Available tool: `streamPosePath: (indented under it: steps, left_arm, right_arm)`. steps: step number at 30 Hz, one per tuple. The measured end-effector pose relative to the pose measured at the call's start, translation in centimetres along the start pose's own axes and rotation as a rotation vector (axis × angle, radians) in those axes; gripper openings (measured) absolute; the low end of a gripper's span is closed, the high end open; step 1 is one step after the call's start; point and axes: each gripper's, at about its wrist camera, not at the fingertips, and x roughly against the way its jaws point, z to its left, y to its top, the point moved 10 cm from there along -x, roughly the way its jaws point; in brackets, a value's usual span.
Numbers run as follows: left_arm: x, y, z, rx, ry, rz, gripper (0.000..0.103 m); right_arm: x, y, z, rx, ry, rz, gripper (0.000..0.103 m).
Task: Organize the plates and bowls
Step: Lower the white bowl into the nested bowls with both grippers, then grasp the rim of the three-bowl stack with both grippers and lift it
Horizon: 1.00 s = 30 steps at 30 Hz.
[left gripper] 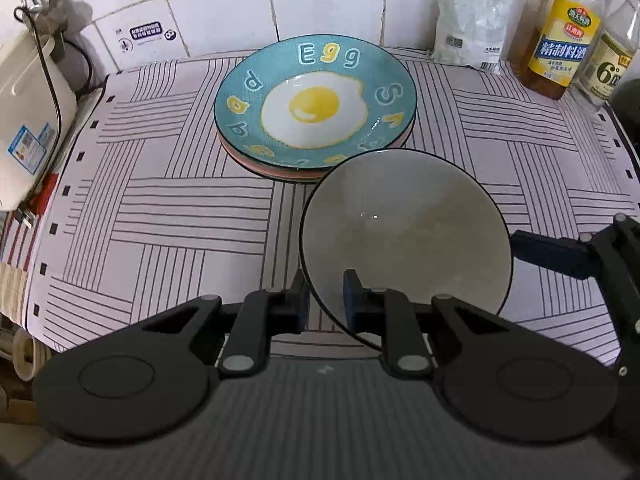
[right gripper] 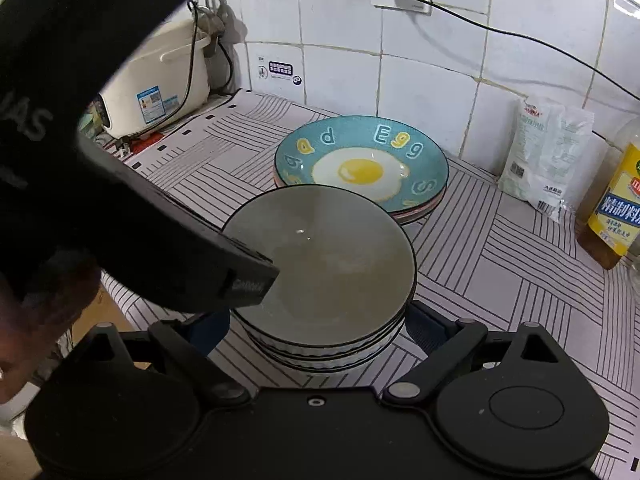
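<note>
Grey bowl point(left gripper: 404, 236): rim clamped in my left gripper point(left gripper: 326, 304), on the bowl stack point(right gripper: 324, 344).
Right gripper point(right gripper: 316, 320): apart, straddling the stack.
Plates point(right gripper: 360, 168): stacked beyond; release left.

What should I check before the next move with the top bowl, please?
1. Left gripper straddles the bowl rim, one finger inside, one outside: ok.
2. Left grip closed firmly on the rim: cannot tell.
3. Right gripper open, with a finger on either side of the bowl stack: ok.
4. Bowl seated level on the bowl stack: cannot tell.
5. Plates already stacked behind the bowls: ok.
6. Bottles stand back by the wall, away from both grippers: ok.
</note>
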Motion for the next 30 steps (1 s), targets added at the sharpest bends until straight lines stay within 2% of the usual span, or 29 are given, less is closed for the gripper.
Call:
streamPosePath:
  steps: [5, 11, 13, 15, 23, 27, 30]
  left_arm:
    - [0.3, 0.0, 0.1, 0.021, -0.019, 0.013, 0.018]
    - [2.4, -0.7, -0.2, 0.03, -0.064, 0.037, 0.033]
    - [3.1, -0.8, -0.3, 0.041, -0.071, 0.03, 0.035]
    - [3.7, -1.0, -0.2, 0.046, -0.066, 0.023, 0.039]
    - [6.1, -2.6, -0.3, 0.087, -0.089, 0.03, 0.042]
    - [6.7, -3.6, 0.1, 0.116, -0.102, 0.034, 0.046]
    - [7.0, -4.0, 0.4, 0.133, -0.122, 0.008, 0.049]
  right_arm:
    - [0.1, -0.1, 0.0, -0.012, -0.017, -0.008, 0.096]
    - [1.3, -1.5, 1.0, -0.012, 0.013, -0.005, 0.096]
    - [2.2, -1.8, 1.5, -0.02, 0.039, -0.017, 0.096]
    - [3.1, -2.0, 1.9, -0.016, 0.052, -0.039, 0.096]
    - [5.5, -3.0, 1.3, -0.034, 0.032, -0.118, 0.096]
    - [6.5, -3.8, 1.3, -0.048, 0.079, -0.2, 0.097]
    - [6.5, -4.5, 0.9, -0.088, 0.092, -0.236, 0.097]
